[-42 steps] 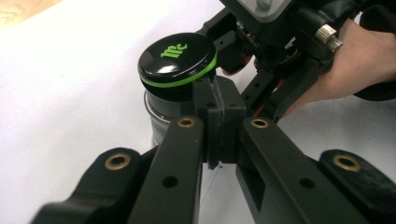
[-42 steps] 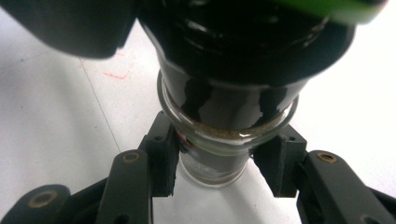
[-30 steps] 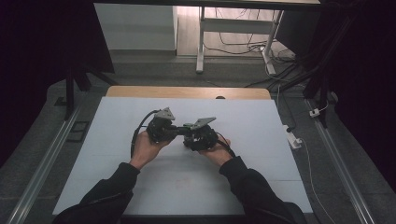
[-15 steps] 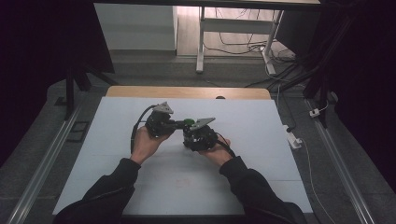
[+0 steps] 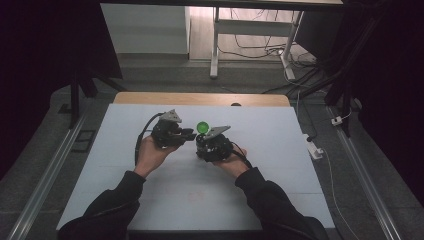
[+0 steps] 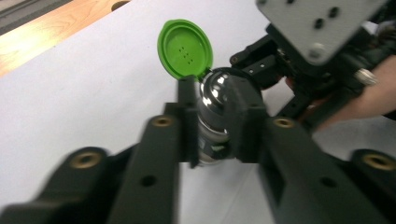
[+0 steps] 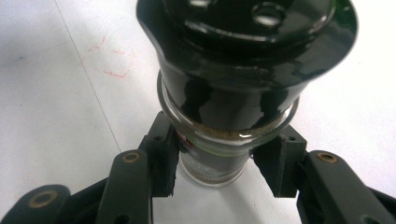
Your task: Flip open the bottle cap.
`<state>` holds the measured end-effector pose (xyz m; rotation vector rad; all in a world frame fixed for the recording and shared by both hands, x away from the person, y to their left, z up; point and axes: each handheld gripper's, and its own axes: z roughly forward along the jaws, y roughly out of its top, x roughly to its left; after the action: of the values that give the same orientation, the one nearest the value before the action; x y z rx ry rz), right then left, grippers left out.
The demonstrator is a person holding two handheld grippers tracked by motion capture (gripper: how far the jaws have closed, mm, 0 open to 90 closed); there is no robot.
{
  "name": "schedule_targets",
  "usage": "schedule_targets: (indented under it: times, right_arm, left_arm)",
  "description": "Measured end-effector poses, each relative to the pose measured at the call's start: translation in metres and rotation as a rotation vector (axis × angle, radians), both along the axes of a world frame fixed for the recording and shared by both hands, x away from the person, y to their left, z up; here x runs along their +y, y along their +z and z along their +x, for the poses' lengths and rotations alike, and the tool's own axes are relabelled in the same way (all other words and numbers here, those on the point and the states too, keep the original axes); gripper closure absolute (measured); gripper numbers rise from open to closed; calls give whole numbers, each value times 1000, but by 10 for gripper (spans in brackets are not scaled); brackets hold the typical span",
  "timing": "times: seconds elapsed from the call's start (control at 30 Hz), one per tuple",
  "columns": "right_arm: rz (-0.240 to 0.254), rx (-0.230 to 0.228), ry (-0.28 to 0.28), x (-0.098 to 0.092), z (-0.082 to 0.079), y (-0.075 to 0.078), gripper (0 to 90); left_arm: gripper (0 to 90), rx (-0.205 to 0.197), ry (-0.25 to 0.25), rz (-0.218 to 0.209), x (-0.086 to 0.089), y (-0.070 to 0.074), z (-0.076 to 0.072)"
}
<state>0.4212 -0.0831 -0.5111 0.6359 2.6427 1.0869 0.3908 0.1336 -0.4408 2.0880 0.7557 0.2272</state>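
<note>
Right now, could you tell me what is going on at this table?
A person holds a small glass jar between two hand-held claws above the white table. The right claw grips the glass body, and the left claw is shut on the jar's black cap end. The green flip lid stands open, its underside with small holes facing the left gripper view.
</note>
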Motion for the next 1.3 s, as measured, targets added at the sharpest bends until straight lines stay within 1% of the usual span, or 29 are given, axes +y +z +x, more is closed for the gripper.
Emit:
schedule_targets:
  times: [0.07,0.17,0.37,0.4,0.43,0.5,0.53,0.6,0.7,0.73,0.77,0.8,0.83,0.87,0.9,0.97,1.03,1.17,1.23,1.27,1.3]
  right_arm:
    - [1,0,-1,0,0,0,525]
    - [-2,0,-3,0,0,0,524]
    - [-3,-6,-5,0,-1,0,522]
    - [-1,-6,-9,1,-1,0,522]
    - [-1,-6,-10,1,-1,0,521]
    - [-3,-8,-9,1,-1,0,517]
    - [-3,-8,-9,1,-1,0,517]
    - [-10,-5,-19,1,-2,0,476]
    - [-6,15,-27,-1,-3,0,424]
    - [-7,18,-30,-2,-3,1,405]
    - [-7,18,-30,-2,-3,1,405]
    - [5,29,-33,-3,-4,3,378]
    - [10,35,-32,-3,-5,4,362]
    - [12,43,-33,-4,-6,5,347]
    - [15,43,-32,-4,-7,7,338]
    - [20,48,-33,-5,-10,9,319]
    - [9,58,-37,-6,-13,10,287]
    - [11,70,-36,-9,-19,13,255]
    - [12,84,-36,-11,-23,15,218]
    - [3,92,-29,-15,-27,19,175]
    - [3,92,-29,-15,-27,19,175]
  left_arm:
    - [590,-4,6,-1,3,1,-5]
    - [485,0,9,-7,8,2,-12]
    - [328,15,0,-8,13,0,-24]
    - [304,15,0,-8,13,0,-24]
    - [277,24,-5,-10,14,-1,-28]
    - [231,25,-6,-4,14,-2,-32]
    - [224,25,-6,-4,14,-2,-32]
    - [198,36,-8,-3,17,-4,-39]
    - [159,44,-5,-10,21,-5,-43]
    - [149,59,7,-16,24,-6,-47]
    - [141,59,7,-16,24,-6,-47]
    - [127,68,15,-17,28,-7,-52]
    - [116,68,15,-17,28,-7,-52]
    - [104,77,21,-23,32,-7,-56]
    - [92,77,21,-23,32,-7,-56]
    - [73,81,24,-25,35,-7,-61]
    - [54,78,32,-20,39,-7,-67]
    - [40,87,36,-20,48,-9,-79]
    - [32,90,43,-24,53,-10,-86]
    - [18,89,46,-27,56,-11,-89]
    - [18,92,46,-28,57,-12,-91]
